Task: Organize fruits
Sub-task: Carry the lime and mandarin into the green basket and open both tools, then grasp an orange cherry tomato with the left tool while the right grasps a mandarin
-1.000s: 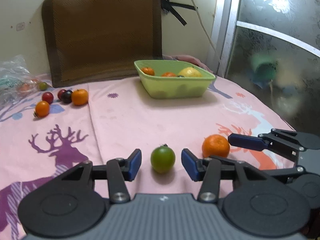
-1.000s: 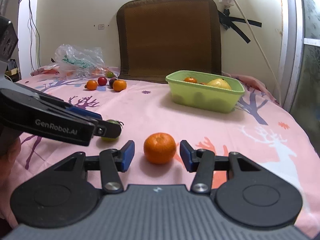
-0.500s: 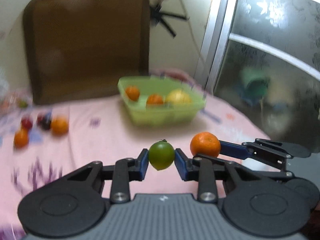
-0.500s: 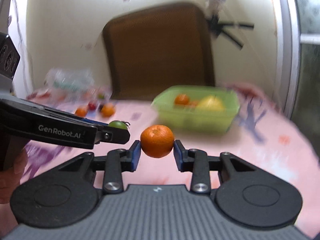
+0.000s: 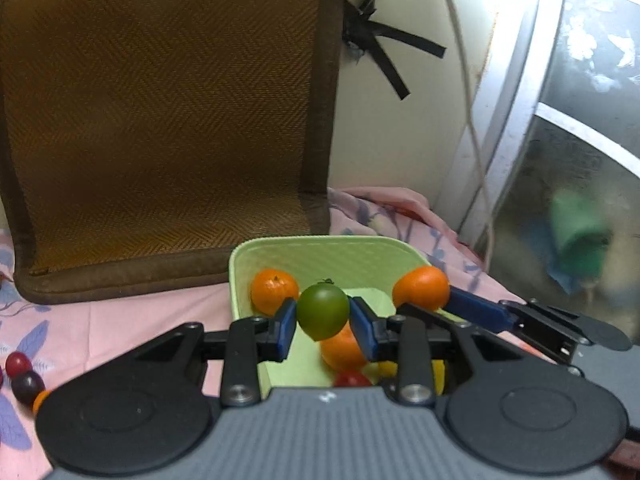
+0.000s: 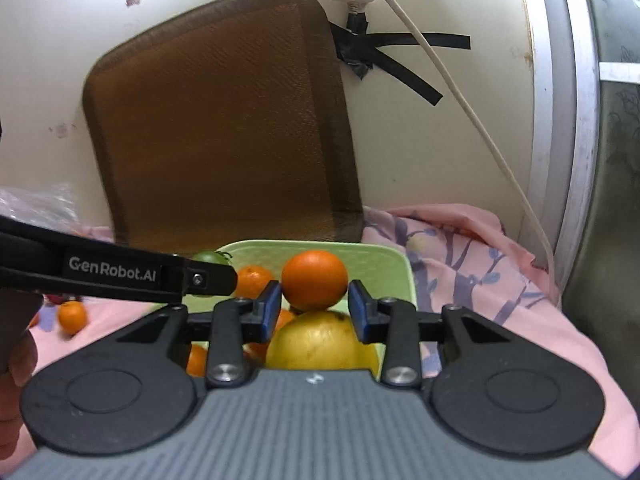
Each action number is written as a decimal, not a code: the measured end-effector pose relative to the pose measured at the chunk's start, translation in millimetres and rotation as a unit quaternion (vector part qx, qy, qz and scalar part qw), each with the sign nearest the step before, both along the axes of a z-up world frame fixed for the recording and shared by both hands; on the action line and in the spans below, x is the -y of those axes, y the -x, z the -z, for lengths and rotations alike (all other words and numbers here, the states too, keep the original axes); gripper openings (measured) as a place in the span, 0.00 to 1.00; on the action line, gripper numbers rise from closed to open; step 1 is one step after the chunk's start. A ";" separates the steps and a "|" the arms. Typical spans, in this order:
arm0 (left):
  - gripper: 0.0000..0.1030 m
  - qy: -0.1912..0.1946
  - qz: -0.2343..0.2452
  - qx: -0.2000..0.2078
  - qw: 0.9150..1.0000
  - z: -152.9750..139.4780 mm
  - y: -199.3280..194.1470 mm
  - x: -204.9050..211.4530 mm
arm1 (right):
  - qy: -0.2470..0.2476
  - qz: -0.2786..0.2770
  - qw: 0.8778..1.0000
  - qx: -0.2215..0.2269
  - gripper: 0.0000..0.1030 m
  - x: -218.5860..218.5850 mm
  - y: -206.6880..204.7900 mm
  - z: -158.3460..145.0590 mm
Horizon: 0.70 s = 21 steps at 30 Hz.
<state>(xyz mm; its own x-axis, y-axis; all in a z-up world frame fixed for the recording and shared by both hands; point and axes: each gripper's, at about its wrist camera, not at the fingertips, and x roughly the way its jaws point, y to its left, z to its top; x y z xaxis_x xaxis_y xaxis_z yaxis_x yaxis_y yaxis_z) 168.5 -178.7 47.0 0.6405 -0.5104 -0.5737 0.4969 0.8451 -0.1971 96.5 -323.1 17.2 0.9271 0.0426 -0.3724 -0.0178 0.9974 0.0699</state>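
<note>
- The left gripper (image 5: 323, 316) clenched a green fruit (image 5: 322, 311) between its blue pads, holding it in the air above the light-green basket (image 5: 320, 252)
- The right gripper (image 6: 314, 306) pinched an orange (image 6: 314, 279) the same way, raised over the same basket just above a large yellow fruit (image 6: 320, 342)
- From the left wrist camera, the right gripper's fingers and its orange (image 5: 421, 287) appeared just to the right of the green fruit, the two tools side by side
- Inside the basket lay another orange (image 5: 273, 290) near the far left corner, a further orange fruit (image 5: 340, 350) below the green one, and a small red fruit (image 5: 352, 379) at the near edge
- The basket stood on a pink patterned cloth (image 5: 120, 328) in front of a brown woven cushion (image 5: 160, 120) leaning against the wall
- Small red and dark fruits (image 5: 22, 374) remained on the cloth at far left, well apart from the basket, and a lone orange (image 6: 71, 317) sat there in the right wrist view
</note>
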 end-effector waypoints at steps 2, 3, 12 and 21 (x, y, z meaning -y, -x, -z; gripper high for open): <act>0.47 -0.009 -0.004 0.005 1.000 2.8 -3.3 2.2 | -0.004 0.001 1.000 0.003 0.41 0.3 -0.9 4.2; 0.54 -0.013 -0.006 0.007 1.000 4.6 -3.3 3.5 | -0.003 0.001 1.000 0.006 0.41 1.0 -1.7 4.5; 0.55 0.015 -0.023 0.048 0.998 -17.5 47.0 -51.4 | -0.014 0.015 0.998 0.066 0.41 -0.2 37.2 -12.7; 0.55 -0.035 -0.153 0.030 0.987 18.4 116.3 -190.6 | -0.043 -0.151 0.988 -0.009 0.41 -75.5 76.4 -6.5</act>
<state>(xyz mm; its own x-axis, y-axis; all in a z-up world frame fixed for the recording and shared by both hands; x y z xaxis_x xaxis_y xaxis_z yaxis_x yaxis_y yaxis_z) 52.1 11.9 28.6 0.7930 -0.2477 -0.5565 0.2245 0.9681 -0.1111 20.0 -247.5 23.7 0.8606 0.3476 -0.3722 -0.3110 0.9375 0.1563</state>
